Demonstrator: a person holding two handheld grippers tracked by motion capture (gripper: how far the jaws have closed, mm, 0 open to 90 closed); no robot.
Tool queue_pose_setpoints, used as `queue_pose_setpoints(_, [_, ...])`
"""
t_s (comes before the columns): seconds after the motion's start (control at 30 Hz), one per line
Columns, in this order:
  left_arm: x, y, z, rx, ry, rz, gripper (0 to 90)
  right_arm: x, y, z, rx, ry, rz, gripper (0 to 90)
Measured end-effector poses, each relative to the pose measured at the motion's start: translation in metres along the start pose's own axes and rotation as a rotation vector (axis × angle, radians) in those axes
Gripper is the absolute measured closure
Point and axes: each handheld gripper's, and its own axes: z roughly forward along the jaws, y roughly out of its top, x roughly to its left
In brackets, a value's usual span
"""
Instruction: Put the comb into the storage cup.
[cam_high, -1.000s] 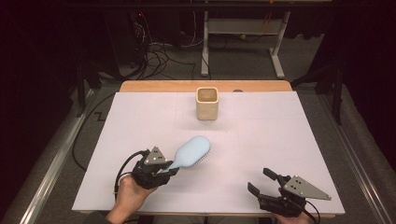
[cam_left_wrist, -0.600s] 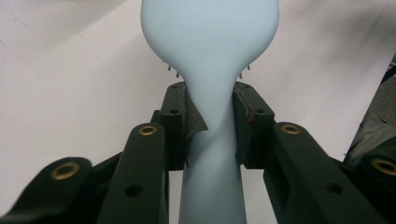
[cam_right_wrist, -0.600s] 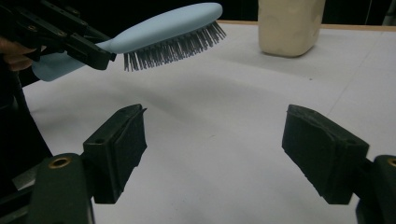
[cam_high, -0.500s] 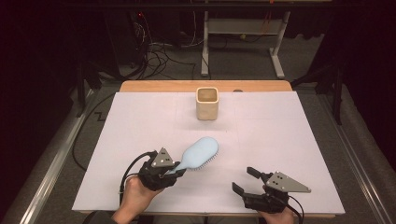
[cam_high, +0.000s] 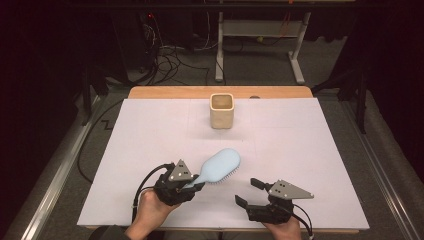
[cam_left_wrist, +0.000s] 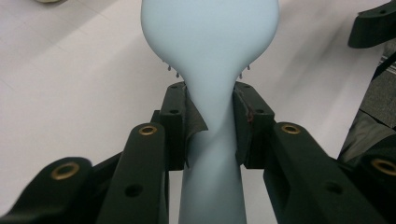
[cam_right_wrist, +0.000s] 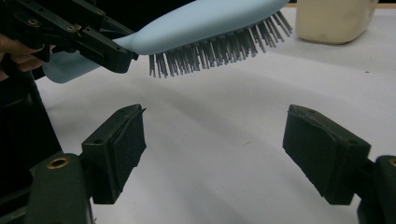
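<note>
A light blue hairbrush (cam_high: 219, 166) hangs above the white table with its bristles facing down. My left gripper (cam_high: 192, 185) is shut on its narrow handle (cam_left_wrist: 210, 135), both pads pressed against it. In the right gripper view the brush head (cam_right_wrist: 210, 21) and its grey bristles cross the upper half. My right gripper (cam_high: 250, 192) stands open near the front edge, a little right of the brush, nothing between its pads (cam_right_wrist: 121, 144). A beige square cup (cam_high: 221, 110) stands upright at the far middle of the table.
A white sheet (cam_high: 310, 150) covers the table, with a wooden strip (cam_high: 175, 92) along the far edge. Cables and a metal stand leg (cam_high: 295, 65) lie on the floor beyond. The cup's lower part (cam_right_wrist: 334, 21) appears at the top right of the right gripper view.
My right gripper has slid left toward the brush. The left gripper has carried the brush a little to the right and turned it slightly.
</note>
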Motion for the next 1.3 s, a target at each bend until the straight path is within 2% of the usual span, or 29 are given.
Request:
queue_pose_setpoints(0.4, [-0.006,0.003,0.005,0.002,-0.013,0.012,69.0,0.006,0.004,0.019,0.027,0.037,0.019,21.6])
queue_pose_setpoints(0.77, [-0.011,0.005,0.011,0.009,-0.029,0.03,68.9,0.006,0.007,0.029,0.035,0.061,0.044,21.3])
queue_pose_setpoints(1.03, [-0.013,0.007,0.012,0.003,-0.028,0.03,68.9,0.003,0.01,0.034,0.037,0.08,0.078,20.9])
queue_pose_setpoints(1.3, [-0.017,0.009,0.016,0.009,-0.035,0.049,68.9,-0.001,0.015,0.035,0.033,0.092,0.12,21.6])
